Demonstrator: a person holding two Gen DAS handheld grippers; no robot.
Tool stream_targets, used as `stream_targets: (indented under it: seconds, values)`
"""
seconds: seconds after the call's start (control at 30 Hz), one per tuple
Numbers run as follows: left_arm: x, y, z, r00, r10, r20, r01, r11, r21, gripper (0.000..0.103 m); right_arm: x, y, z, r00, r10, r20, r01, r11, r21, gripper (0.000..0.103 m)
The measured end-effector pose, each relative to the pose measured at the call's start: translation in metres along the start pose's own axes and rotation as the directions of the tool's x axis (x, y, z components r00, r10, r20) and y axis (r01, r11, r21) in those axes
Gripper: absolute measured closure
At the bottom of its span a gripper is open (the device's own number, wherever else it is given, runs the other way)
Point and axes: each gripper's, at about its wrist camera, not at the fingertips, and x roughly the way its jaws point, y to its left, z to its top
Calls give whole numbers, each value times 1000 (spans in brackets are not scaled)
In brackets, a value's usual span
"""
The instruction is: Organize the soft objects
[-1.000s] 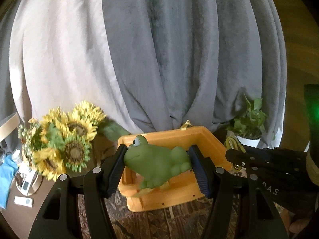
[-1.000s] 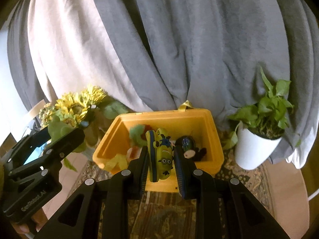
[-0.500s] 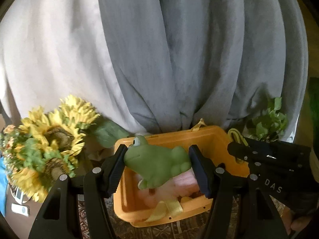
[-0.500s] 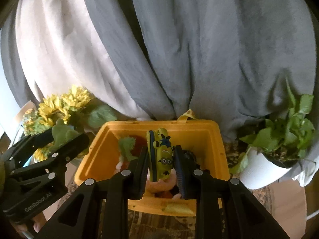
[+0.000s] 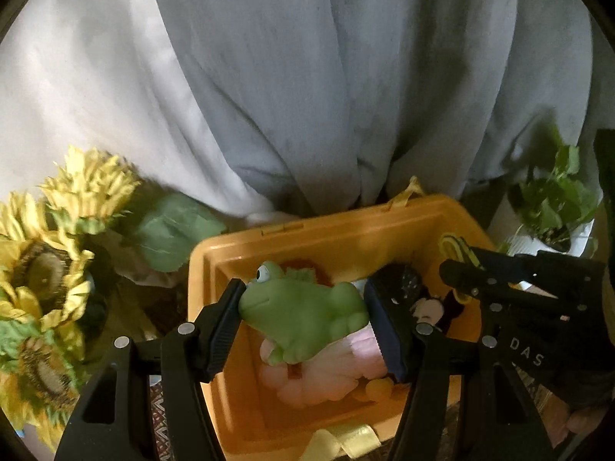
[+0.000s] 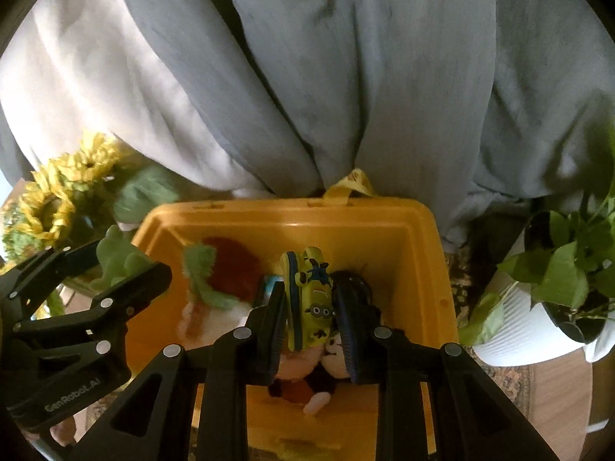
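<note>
A: Where is the frog toy relative to the yellow bin?
B: It is held over the bin's opening, above the pink plush already lying inside. The bin lies straight below and ahead of the left tool. The frog's long axis runs across the jaws, head to the left, rump to the right.

A: Left tool state?
B: About half spread and clamped on the frog, one pad on the snout, one on the rump. The frog is seen as smooth green rubbery material with one bulging eye. Judged squashy but holding its shape.

A: And the right side?
B: The minion toy is pinched in the right tool, jaws nearly together. It is thin, yellow-green with blue trim, long axis along the fingers, tip toward the bin's far wall. It also hangs over the bin, above a dark plush and beside a red-and-green plush.

A: Which tool is nearer the drop?
B: Both are judged about equally placed over the opening, left tool toward the left wall, right tool near the middle. Sunflowers and a potted plant flank the bin.
</note>
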Motion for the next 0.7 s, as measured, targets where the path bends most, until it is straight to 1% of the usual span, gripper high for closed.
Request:
stream_targets:
  seconds: [0.07,0.1,0.13,0.17,0.27,0.4,0.6,0.7]
  values:
    - [8,0,1,1000,0,-24,0,1000,-1,32,7,-3,0,1000,-3,-22,4,1000,4,73]
    - [12,0,0,999,1,-36,-1,1000,-3,25,9,-3,0,1000,-3,-29,3,1000,6,68]
    - [14,2,-1,999,6,-42,-6,1000,-7,21,11,-5,0,999,-2,-39,2,1000,7,65]
    - [15,2,-1,999,7,-47,-8,1000,-11,20,13,-6,0,999,-7,-49,7,1000,12,61]
    - [16,3,-4,998,20,-56,-21,1000,-20,20,12,-8,0,999,-23,-47,24,1000,15,61]
    - [6,5,-11,998,46,-48,-48,998,-42,19,0,-7,-5,998,-61,-29,61,998,14,61]
    - [-33,5,-25,996,91,13,-90,994,-60,17,-35,3,-19,997,-75,26,74,997,22,61]
    - [-61,4,-35,992,118,56,-113,991,-71,14,-61,13,-29,994,-80,70,78,997,21,61]
